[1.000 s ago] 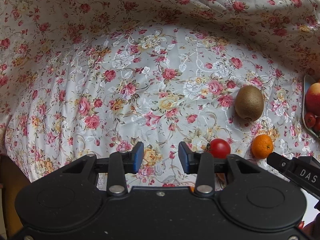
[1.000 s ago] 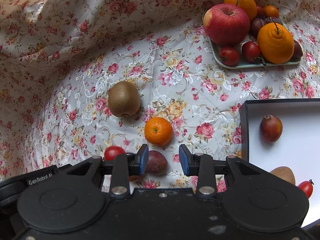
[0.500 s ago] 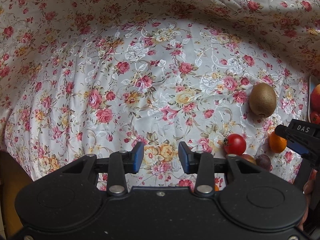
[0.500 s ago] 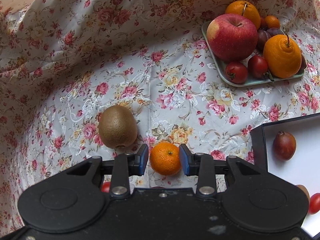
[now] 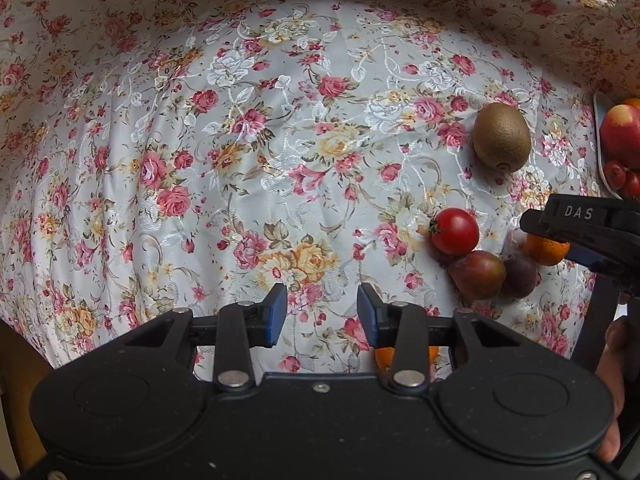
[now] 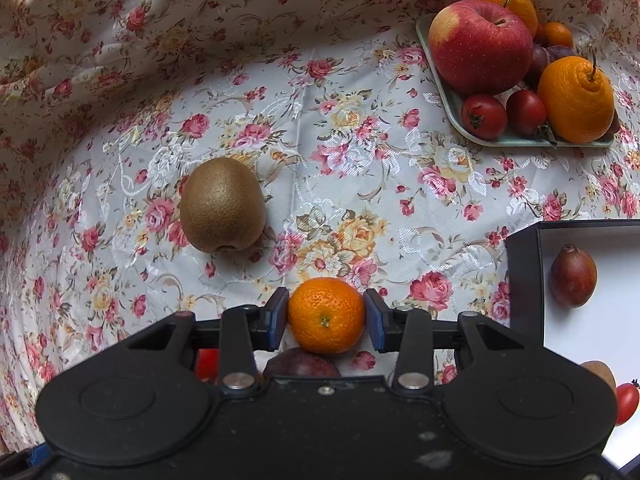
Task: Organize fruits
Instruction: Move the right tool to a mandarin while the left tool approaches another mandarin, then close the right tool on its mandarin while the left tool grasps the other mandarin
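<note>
Mandarin [image 6: 326, 315] is sitting between your right gripper [image 6: 326, 314] pads, whose jaws have just been widening, barely clear of its sides; kiwi [image 6: 222, 205] at ten o'clock. Only this view is showing the tray [image 6: 452, 110]. Your left gripper [image 5: 322, 314] is hovering apart, empty, over cloth [image 5: 280, 120].
</note>
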Motion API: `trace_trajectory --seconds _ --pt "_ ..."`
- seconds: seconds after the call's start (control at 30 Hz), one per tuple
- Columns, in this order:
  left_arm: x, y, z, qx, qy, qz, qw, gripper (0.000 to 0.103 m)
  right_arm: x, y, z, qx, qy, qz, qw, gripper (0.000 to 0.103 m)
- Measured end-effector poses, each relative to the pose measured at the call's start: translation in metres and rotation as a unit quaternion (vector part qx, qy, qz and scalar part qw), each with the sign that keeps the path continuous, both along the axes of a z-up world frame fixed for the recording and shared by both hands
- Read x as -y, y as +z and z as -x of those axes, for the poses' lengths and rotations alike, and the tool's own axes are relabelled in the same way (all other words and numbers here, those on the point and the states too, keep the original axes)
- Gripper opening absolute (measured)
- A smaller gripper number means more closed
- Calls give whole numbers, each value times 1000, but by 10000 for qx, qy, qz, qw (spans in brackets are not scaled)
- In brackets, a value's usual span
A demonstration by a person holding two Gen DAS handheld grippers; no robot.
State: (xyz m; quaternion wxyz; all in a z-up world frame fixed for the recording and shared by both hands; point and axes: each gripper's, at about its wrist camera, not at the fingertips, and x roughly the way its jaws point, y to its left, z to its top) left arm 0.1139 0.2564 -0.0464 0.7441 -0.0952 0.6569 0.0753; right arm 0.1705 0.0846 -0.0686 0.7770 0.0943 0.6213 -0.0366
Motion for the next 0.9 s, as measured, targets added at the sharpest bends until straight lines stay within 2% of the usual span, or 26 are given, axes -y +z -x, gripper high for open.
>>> trace_trajectory --seconds 0.1,0.33,0.57,0.73,0.9 --pt "8 -2 5 15 -138 56 9999 55 8 14 5 95 -18 -152 9998 42" --pt "30 -4 14 62 -367 89 9993 55 26 39 22 93 51 -541 9985 42" --pt "49 -1 22 195 -429 -29 9989 55 34 56 37 173 296 -342 9988 42" --pt "62 0 28 238 -429 -112 9987 55 49 66 46 194 345 -495 9980 42" --pt "76 -9 25 117 -407 -280 9987 55 63 76 57 250 427 -543 9973 42"
